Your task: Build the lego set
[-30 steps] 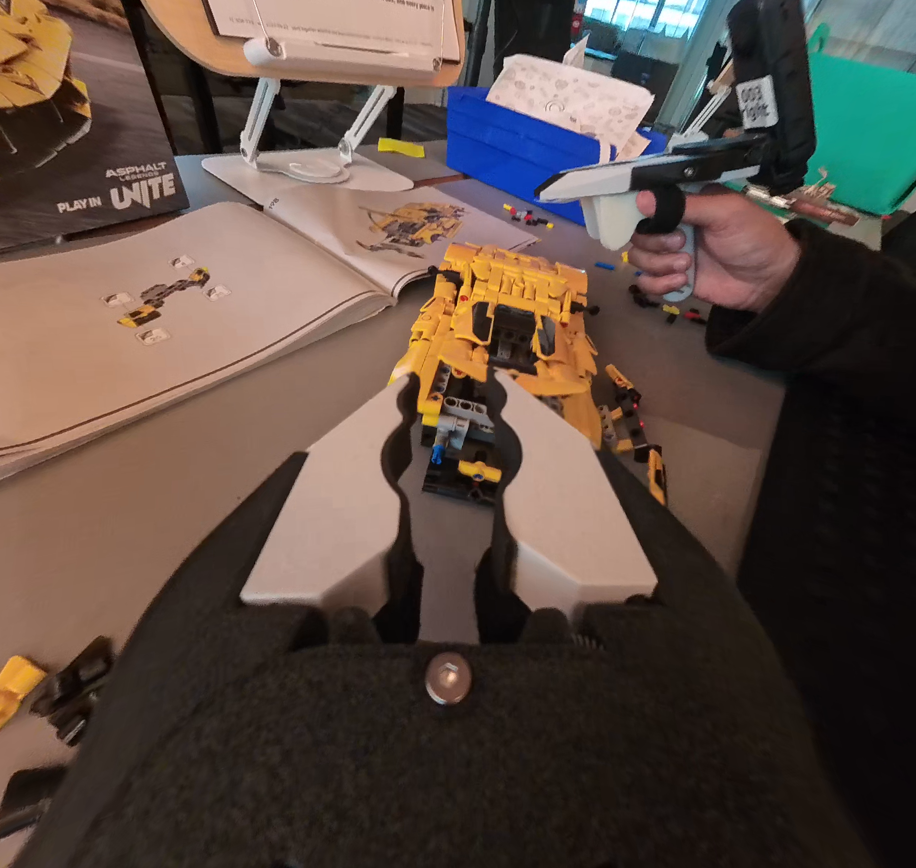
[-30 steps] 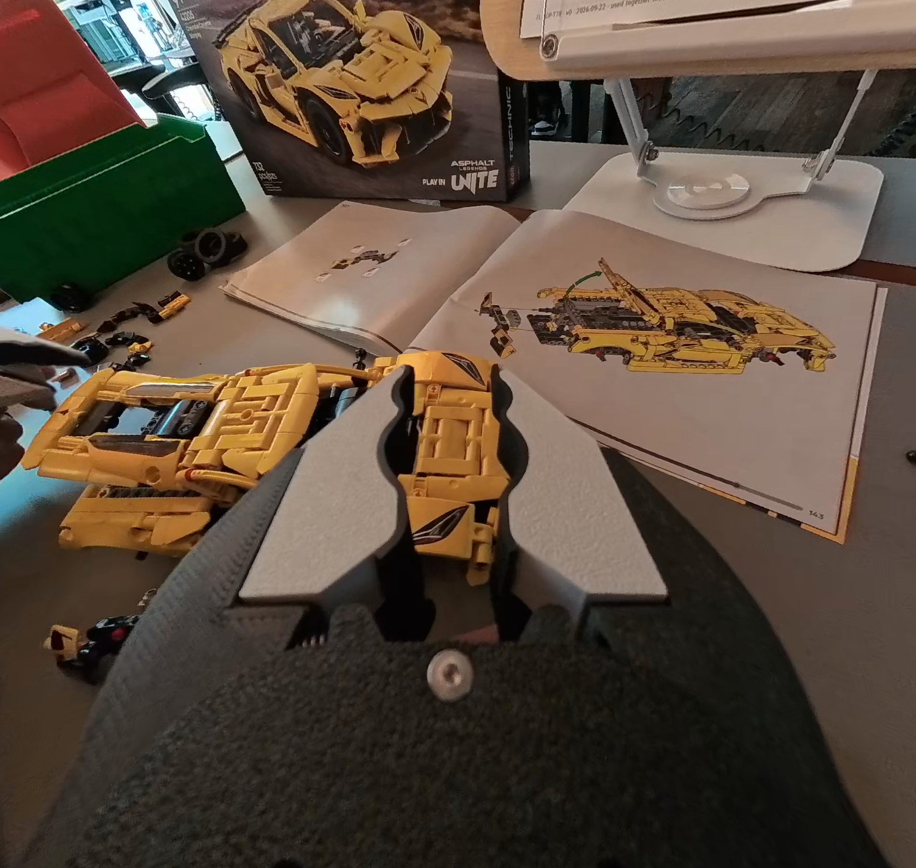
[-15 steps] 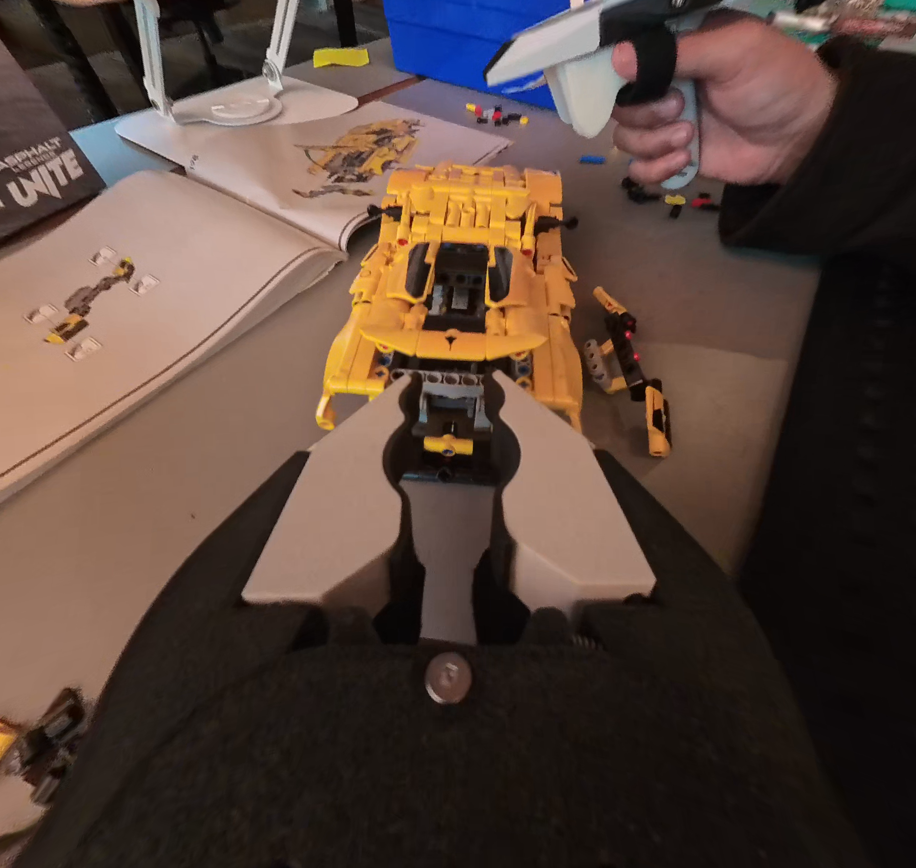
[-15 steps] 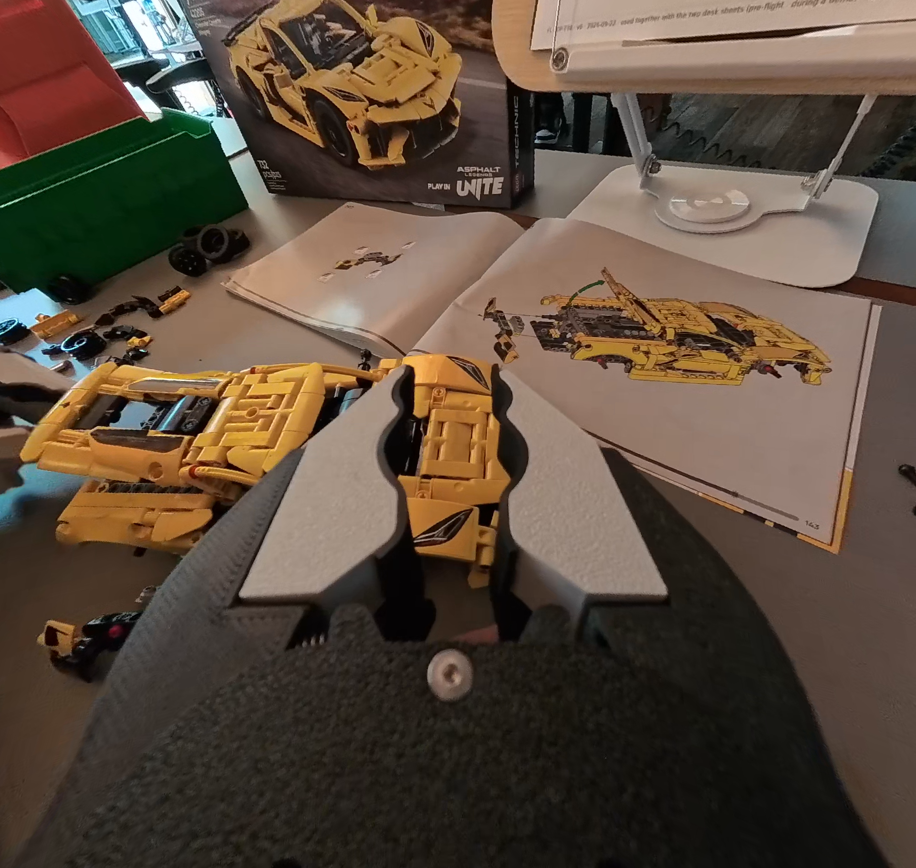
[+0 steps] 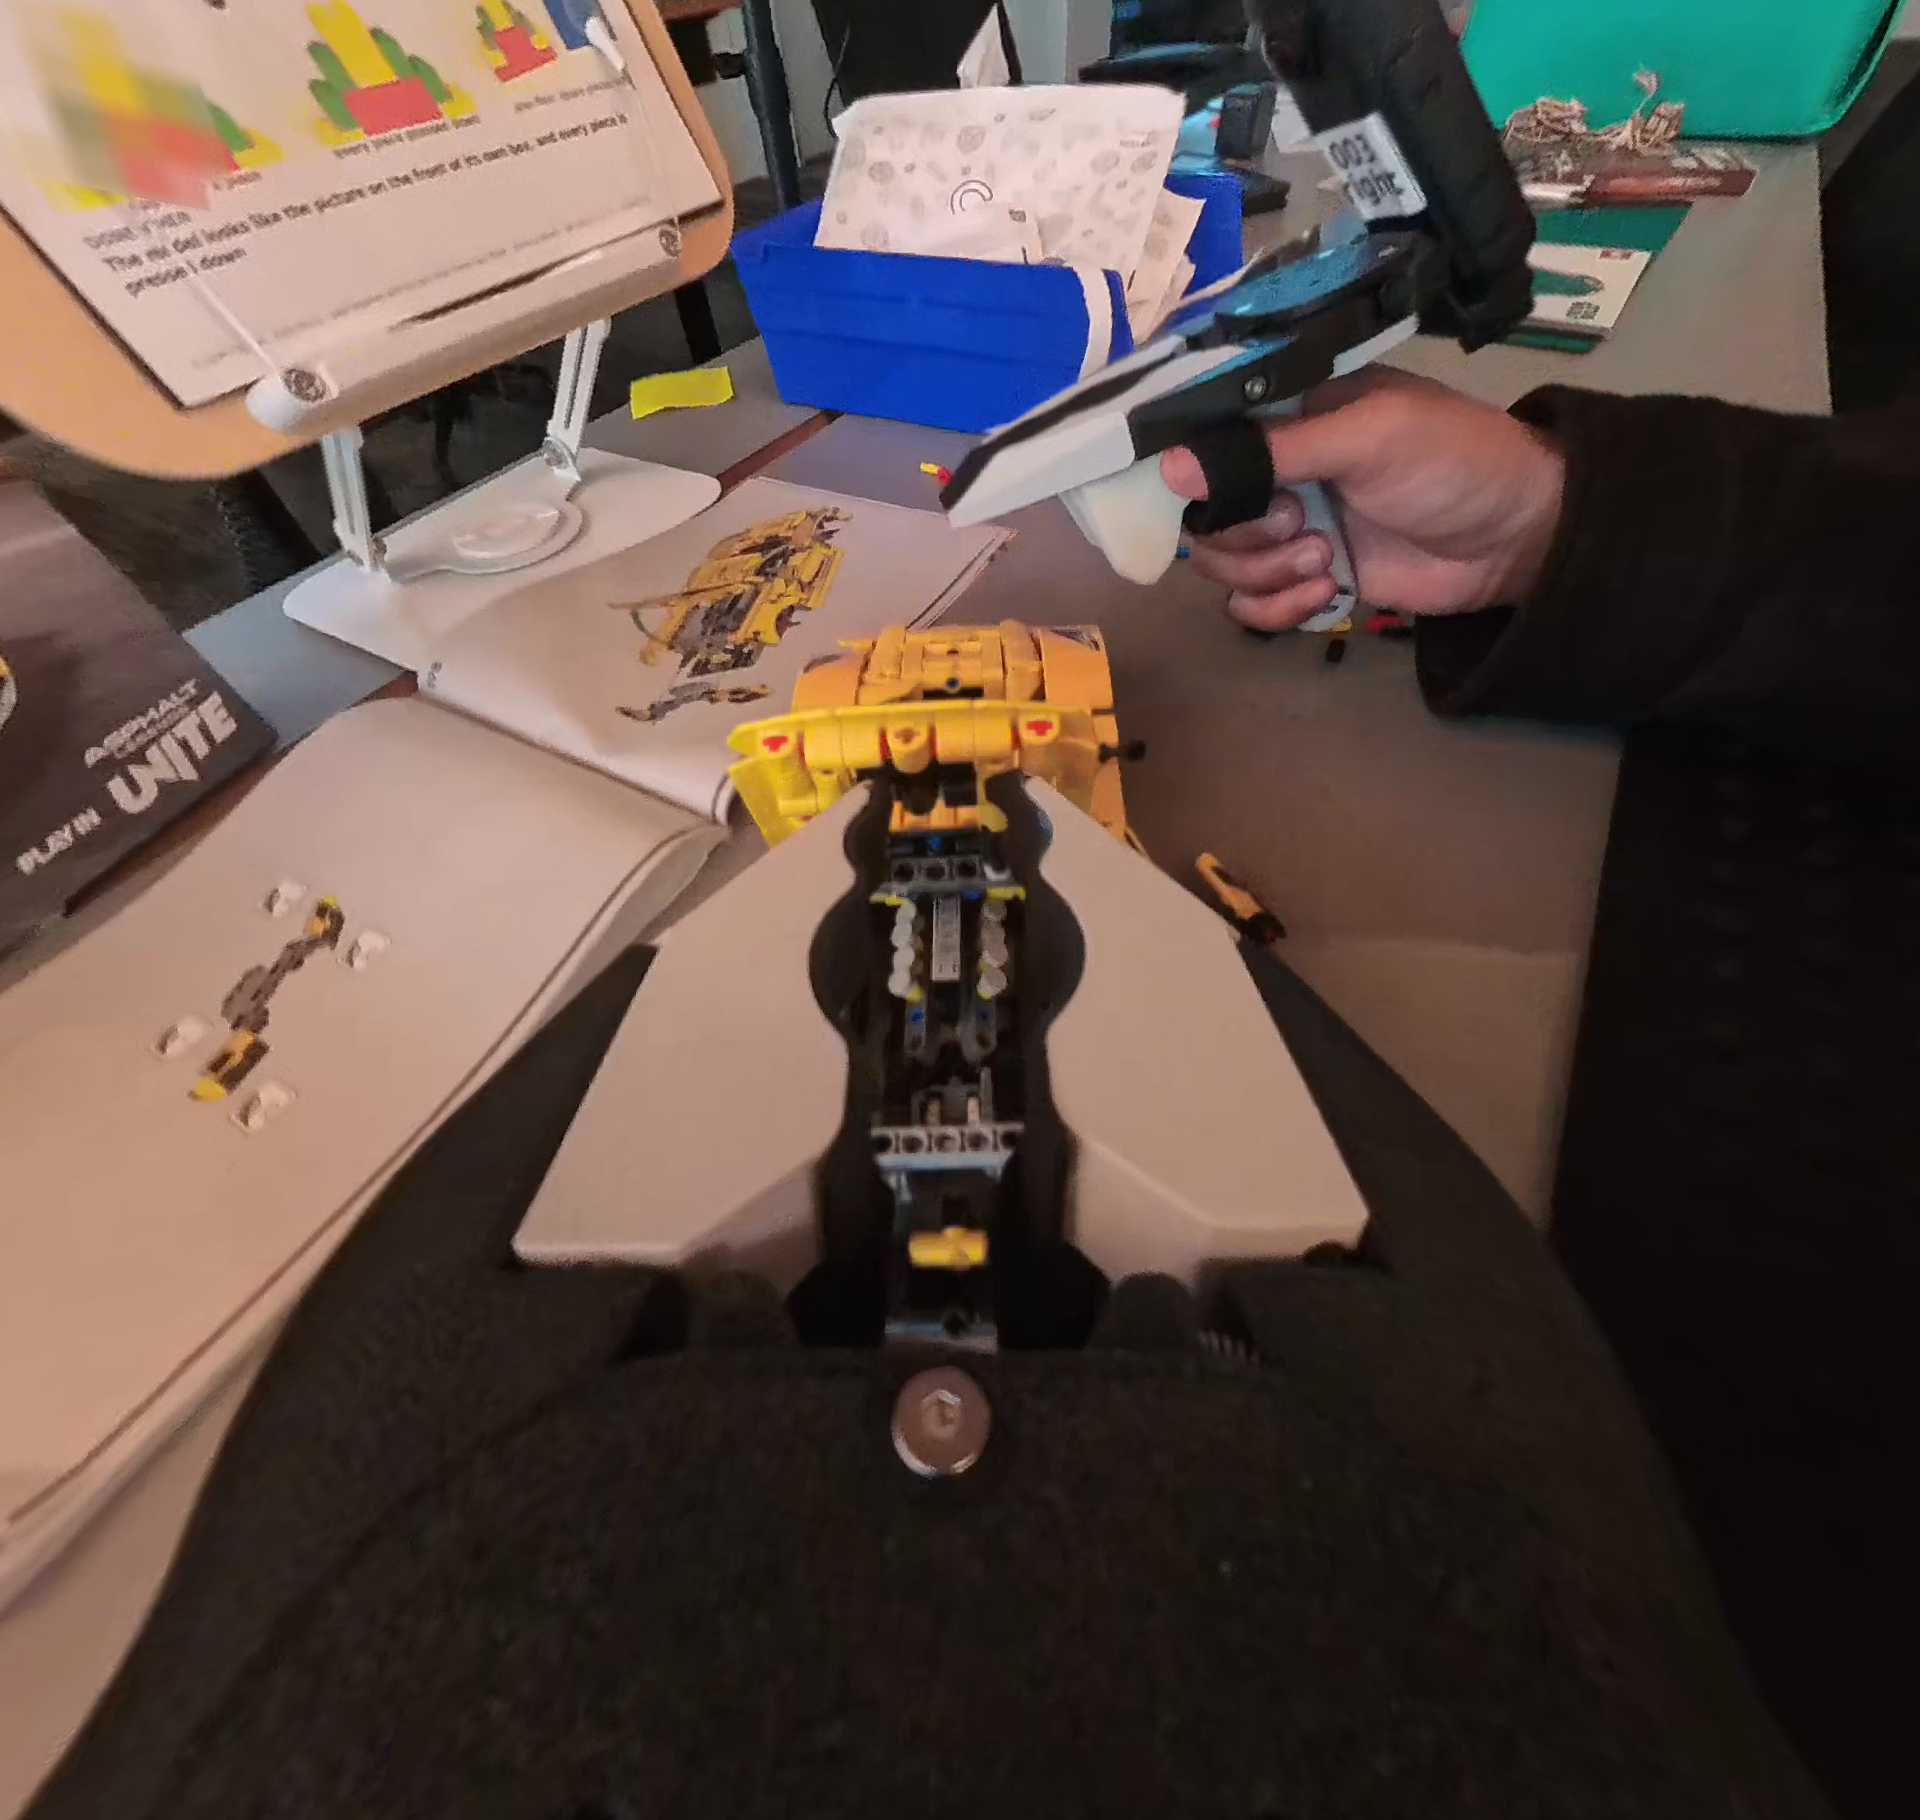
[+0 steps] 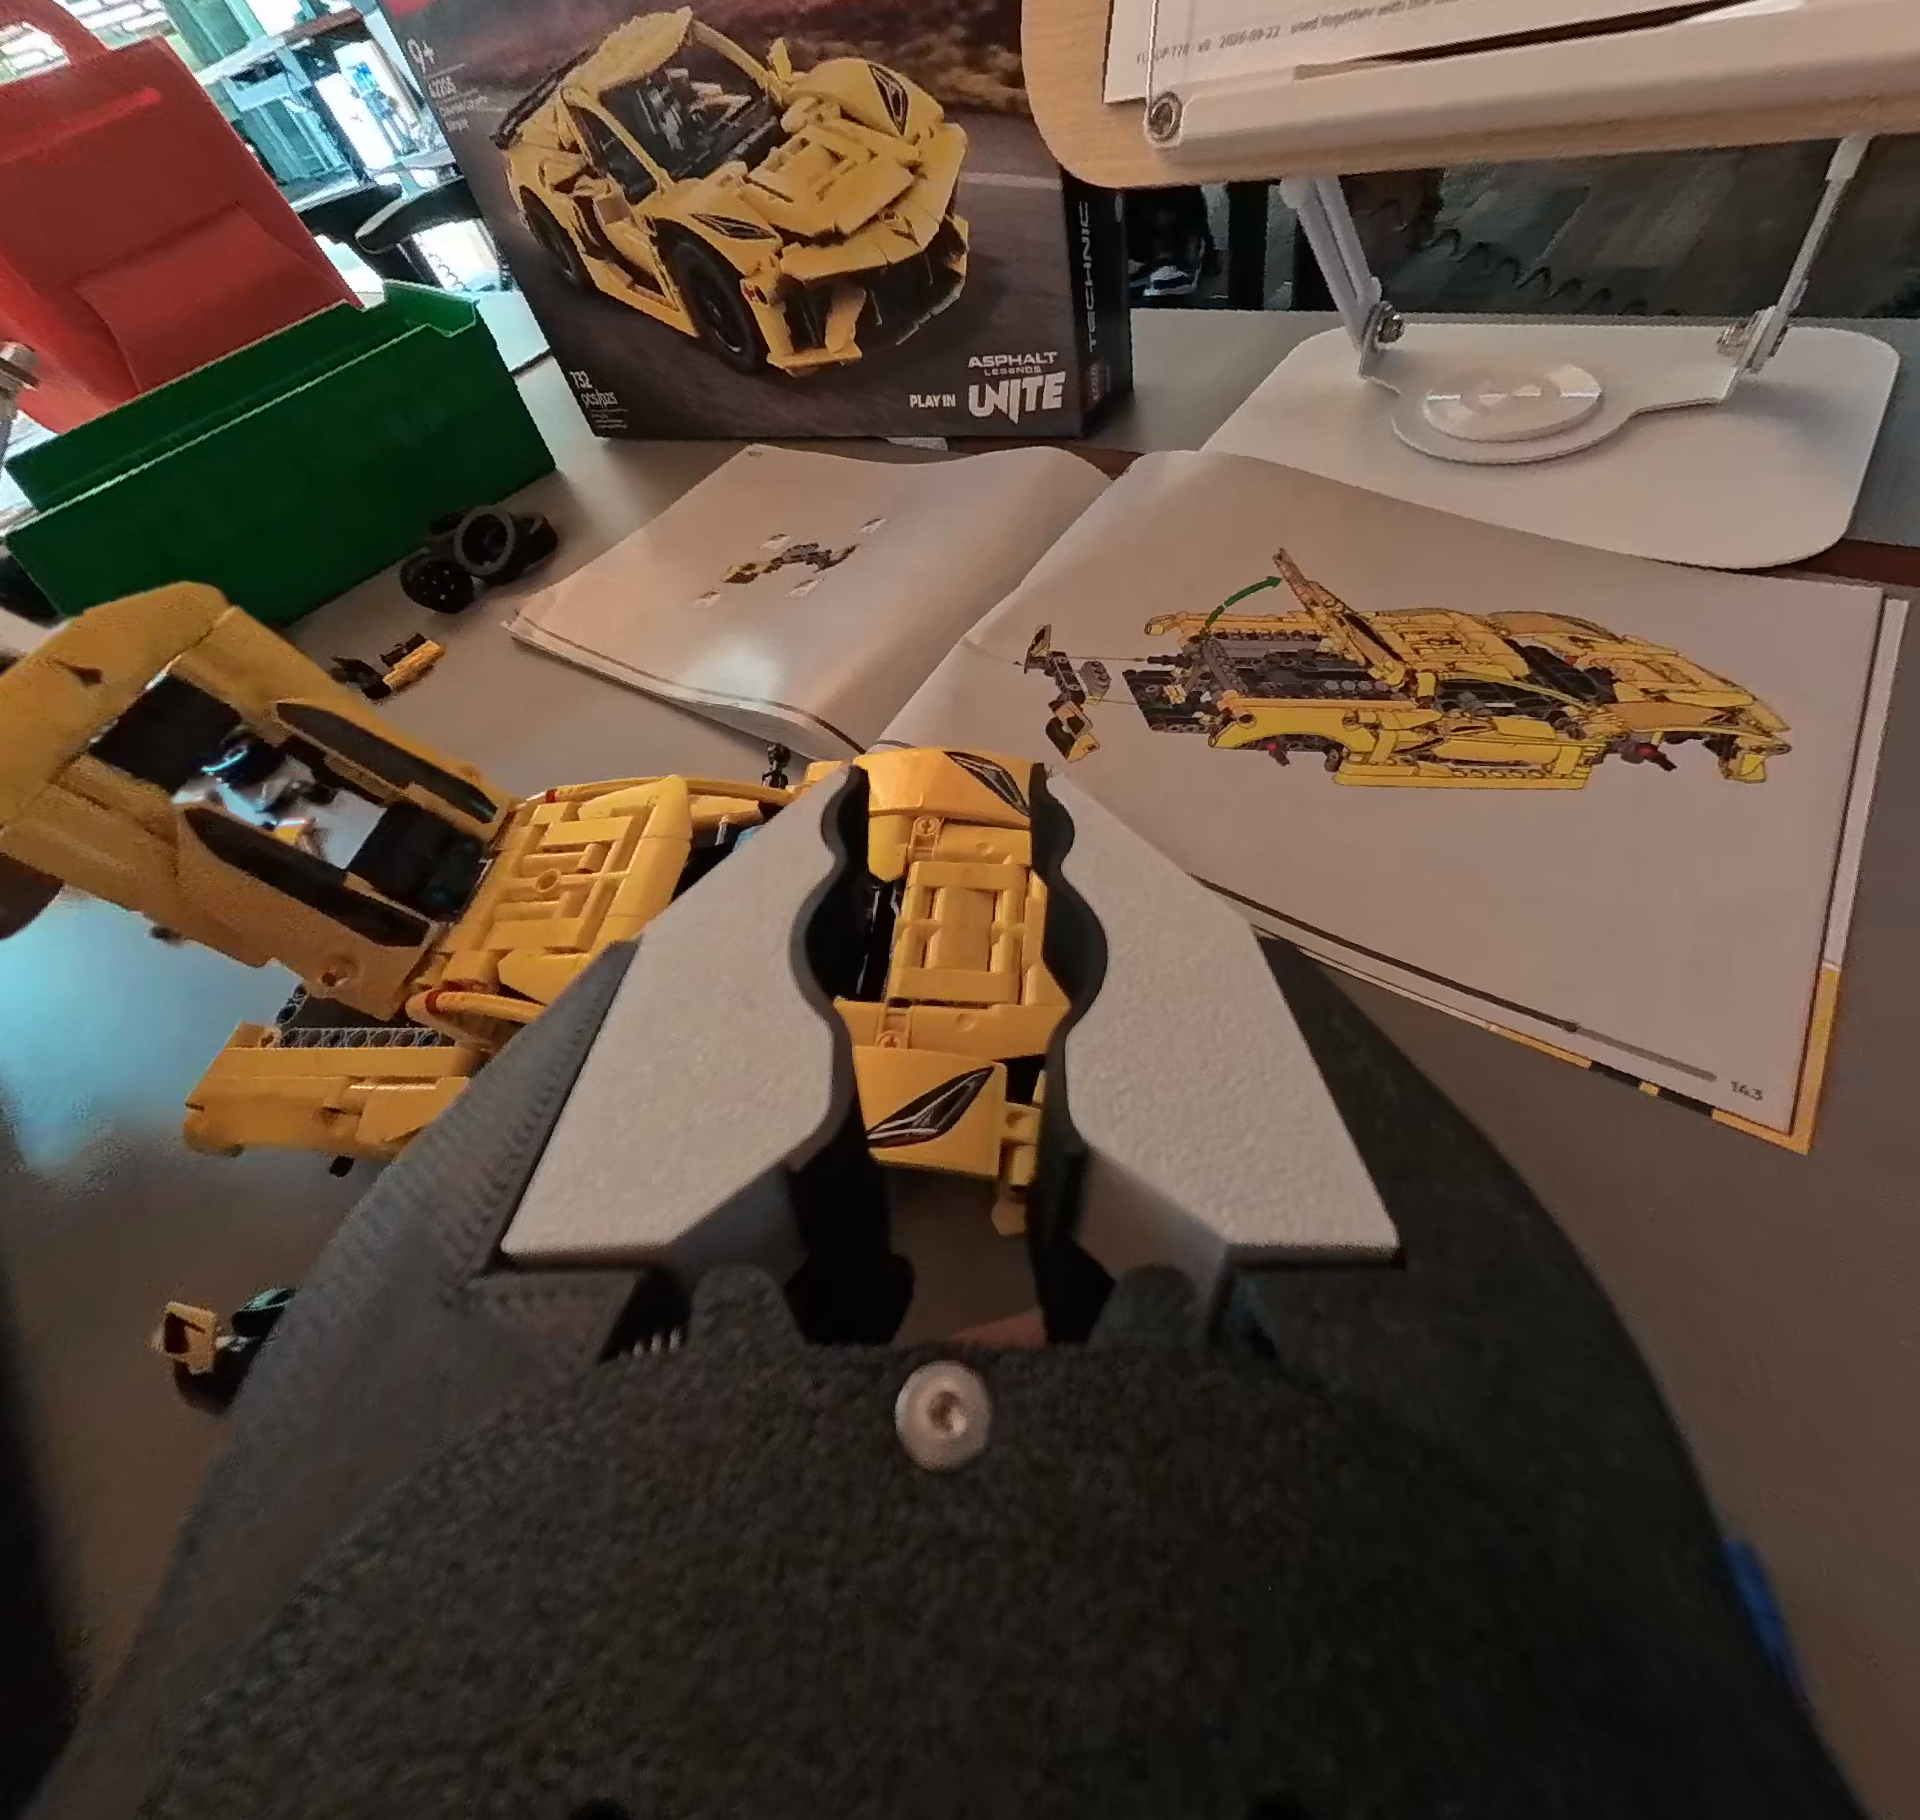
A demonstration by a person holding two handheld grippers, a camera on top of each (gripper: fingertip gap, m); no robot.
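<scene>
Lego car (image 5: 940,721) now shows its rear cover swung up ahead of the part-open, empty left gripper (image 5: 940,814), exposing the engine bay for fitting; the right gripper (image 6: 940,804), also part-open, straddles the nose.

a grey table (image 6: 1558,1355) carries everything. on it lies an open instruction booklet (image 6: 1299,835), flat, and behind that the white base of a document stand (image 6: 1558,461) — the two overlap at the booklet's far edge. the set's box (image 6: 790,212) stands upright at the back, with a green bin (image 6: 260,461) beside it and black wheels (image 6: 478,555) just in front of the bin. the yellow lego car (image 6: 499,939) sits near the booklet's spine, its rear section tilted up. small loose pieces (image 6: 400,669) lie scattered nearby — a blue bin (image 5: 935,326) and a yellow scrap of tape (image 5: 681,390) sit farther off.
</scene>
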